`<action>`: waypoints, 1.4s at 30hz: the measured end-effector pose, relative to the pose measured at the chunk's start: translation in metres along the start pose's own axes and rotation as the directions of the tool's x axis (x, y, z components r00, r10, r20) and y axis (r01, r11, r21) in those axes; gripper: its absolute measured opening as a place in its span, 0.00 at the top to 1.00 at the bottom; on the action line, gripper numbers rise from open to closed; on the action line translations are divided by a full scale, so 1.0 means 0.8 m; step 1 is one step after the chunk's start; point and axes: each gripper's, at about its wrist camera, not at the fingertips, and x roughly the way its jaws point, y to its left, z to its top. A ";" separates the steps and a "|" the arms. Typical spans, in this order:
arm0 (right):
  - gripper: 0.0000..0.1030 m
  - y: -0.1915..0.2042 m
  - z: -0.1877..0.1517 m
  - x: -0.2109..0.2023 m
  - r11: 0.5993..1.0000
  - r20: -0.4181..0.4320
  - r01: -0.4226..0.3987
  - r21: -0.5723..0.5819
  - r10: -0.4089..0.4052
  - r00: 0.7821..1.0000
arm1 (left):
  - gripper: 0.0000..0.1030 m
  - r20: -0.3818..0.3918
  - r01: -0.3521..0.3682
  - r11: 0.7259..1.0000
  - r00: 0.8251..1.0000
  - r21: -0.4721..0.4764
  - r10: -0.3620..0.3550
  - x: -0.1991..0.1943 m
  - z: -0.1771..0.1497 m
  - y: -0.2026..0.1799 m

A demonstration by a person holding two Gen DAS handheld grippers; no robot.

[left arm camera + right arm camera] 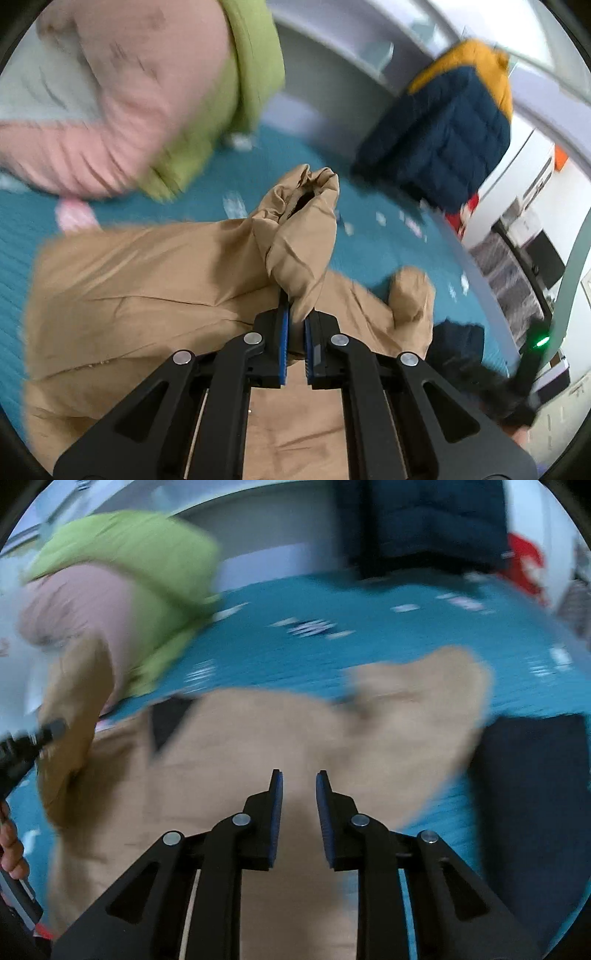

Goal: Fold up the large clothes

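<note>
A tan padded jacket (140, 280) lies spread on a teal bedspread (207, 184). My left gripper (295, 325) is shut on the jacket's sleeve (303, 229) and holds it up, cuff pointing away. In the right wrist view the jacket (258, 749) fills the middle, blurred by motion. My right gripper (299, 805) is open and empty, just above the jacket's body. The left gripper shows at that view's left edge (22, 746), with the lifted sleeve (70, 716) beside it.
A pile of pink (122, 110) and green (240, 74) padded clothes lies at the back left of the bed. A navy and yellow jacket (443, 125) stands at the back right. A dark garment (532, 805) lies to the right. Furniture lies beyond the bed's right edge.
</note>
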 end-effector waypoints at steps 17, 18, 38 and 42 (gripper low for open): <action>0.50 -0.254 0.100 0.090 0.917 -0.116 0.137 0.375 -0.100 0.988 | 0.31 -0.280 -0.002 0.996 0.960 0.085 0.026 0.122 -0.094 -0.027; 0.50 -0.264 0.103 0.098 0.906 -0.130 0.150 0.396 -0.106 0.986 | 0.31 -0.281 0.016 0.995 0.960 0.097 0.012 0.117 -0.094 -0.033; 0.94 -0.184 0.127 0.027 0.940 0.190 -0.053 0.336 -0.012 0.982 | 0.18 -0.292 -0.224 0.971 0.926 0.083 0.238 0.083 -0.083 0.060; 0.94 -0.084 0.141 -0.050 0.979 0.328 -0.102 0.174 0.040 0.944 | 0.17 -0.238 -0.163 0.986 0.960 -0.036 0.150 0.034 -0.076 0.075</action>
